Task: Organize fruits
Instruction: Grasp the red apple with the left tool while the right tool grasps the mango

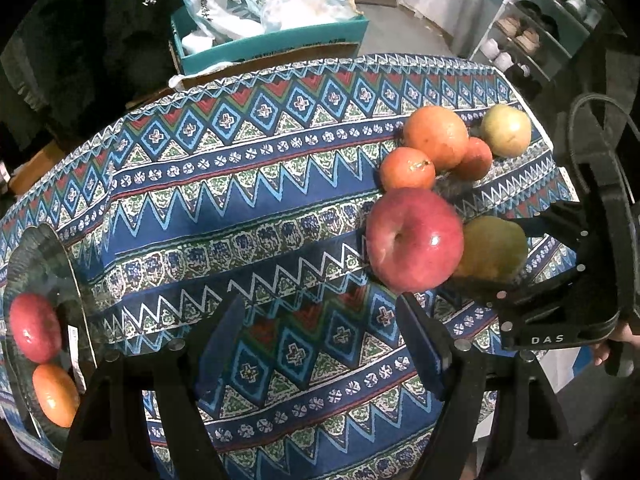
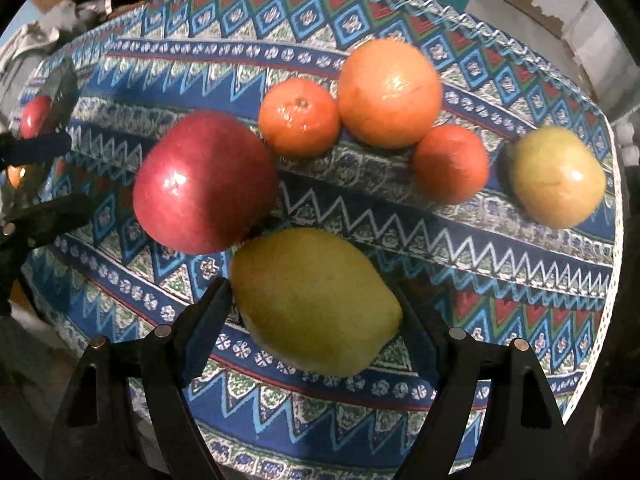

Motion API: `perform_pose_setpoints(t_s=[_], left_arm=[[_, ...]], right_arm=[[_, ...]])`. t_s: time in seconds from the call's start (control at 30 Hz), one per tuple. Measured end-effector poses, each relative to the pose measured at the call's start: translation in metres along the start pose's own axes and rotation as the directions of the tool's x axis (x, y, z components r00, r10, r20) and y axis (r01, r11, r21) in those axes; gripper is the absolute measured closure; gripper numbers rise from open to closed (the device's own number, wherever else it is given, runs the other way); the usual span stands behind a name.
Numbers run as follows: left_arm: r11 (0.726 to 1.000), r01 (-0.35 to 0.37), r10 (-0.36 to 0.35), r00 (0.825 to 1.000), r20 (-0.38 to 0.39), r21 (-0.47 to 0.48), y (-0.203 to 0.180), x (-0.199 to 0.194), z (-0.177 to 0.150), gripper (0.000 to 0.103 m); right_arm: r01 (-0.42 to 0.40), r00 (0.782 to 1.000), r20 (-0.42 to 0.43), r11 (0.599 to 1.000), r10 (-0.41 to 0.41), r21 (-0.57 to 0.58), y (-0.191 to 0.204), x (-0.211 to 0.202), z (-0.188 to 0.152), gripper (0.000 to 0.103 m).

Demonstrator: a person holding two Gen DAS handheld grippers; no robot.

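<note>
straddling the mango (image 2: pixel 316 300) with my right fingers (image 2: pixel 314 320) spread, not yet pinching; the apple (image 2: pixel 206 182) touches it just ahead-left and could roll. left fingers (image 1: pixel 316 336) spread, empty.

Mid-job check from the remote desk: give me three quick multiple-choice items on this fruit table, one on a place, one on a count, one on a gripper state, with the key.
1. Where is the glass plate in the left wrist view?
A. at the left table edge
B. under the green pear
C. beside the teal box

2. How many fruits lie on that plate?
A. none
B. two
C. four

3. How does the right gripper stand at the yellow-green mango?
A. shut beside it
B. lifting it clear
C. open, fingers either side

Key: 1 A, its rim shows at far left. 2 B, a red apple and an orange fruit. 3 C, the fingers flank the mango, which lies on the tablecloth.
</note>
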State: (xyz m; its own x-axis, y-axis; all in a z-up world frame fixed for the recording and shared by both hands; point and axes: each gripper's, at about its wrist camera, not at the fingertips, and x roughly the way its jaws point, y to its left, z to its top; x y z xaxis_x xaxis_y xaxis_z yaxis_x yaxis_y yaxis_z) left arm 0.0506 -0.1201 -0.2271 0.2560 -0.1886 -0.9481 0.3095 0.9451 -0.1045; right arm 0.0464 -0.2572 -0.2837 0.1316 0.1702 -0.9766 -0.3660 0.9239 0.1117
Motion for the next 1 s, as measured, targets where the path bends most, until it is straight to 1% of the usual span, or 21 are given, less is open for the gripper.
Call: perform_pose_setpoints(t_s=[0.23,0.33,0.4,0.5,0.57,0.67,0.87,1.0], left_arm=[[1.0,0.016,-0.016,1.0,-0.005,-0.001,-0.006,0.006,0.008,0.024],[0.999,0.035,-0.035,0.999,-0.01,-0.006,-0.011,0.009,0.011,0.024],[0.999,0.049,-0.049,0.999,-0.011,-0.011,-0.013,0.01,0.013,0.024],[0.997,0.079,-0.079,0.997,-0.006,-0.023,-0.019,0.011,0.019,0.024],[0.995,0.095,-0.095,0.995,-0.007,-0.033,-0.022,0.014,0.022,0.024],[0.992,0.117,-0.117,0.993,-0.009,-0.052,-0.027,0.02,0.027,0.022],[0.991,0.128,-0.129,0.991,-0.017,-0.046,-0.042,0.031,0.034,0.022],[0.992,0.125,-0.127,0.991,-0.036,-0.032,-0.053,0.042,0.038,0.022]], right_arm=[[-0.032,0.999,0.027,0.999,0.032,0.012,-0.001,0.008,-0.004,0.024],[-0.017,0.999,0.052,0.999,0.015,0.037,-0.013,0.003,-0.015,0.025],[-0.012,0.998,0.067,0.997,0.007,0.076,-0.026,-0.002,-0.02,0.025],[-0.03,0.995,0.1,0.986,0.013,0.165,-0.05,-0.009,-0.024,0.025],[-0.024,0.993,0.119,0.975,-0.003,0.222,-0.066,-0.015,-0.026,0.025],[-0.021,0.988,0.151,0.961,-0.021,0.275,-0.082,-0.023,-0.028,0.025],[-0.025,0.981,0.189,0.942,-0.041,0.336,-0.106,-0.031,-0.032,0.025],[-0.03,0.981,0.189,0.931,-0.042,0.365,-0.105,-0.04,-0.032,0.025]])
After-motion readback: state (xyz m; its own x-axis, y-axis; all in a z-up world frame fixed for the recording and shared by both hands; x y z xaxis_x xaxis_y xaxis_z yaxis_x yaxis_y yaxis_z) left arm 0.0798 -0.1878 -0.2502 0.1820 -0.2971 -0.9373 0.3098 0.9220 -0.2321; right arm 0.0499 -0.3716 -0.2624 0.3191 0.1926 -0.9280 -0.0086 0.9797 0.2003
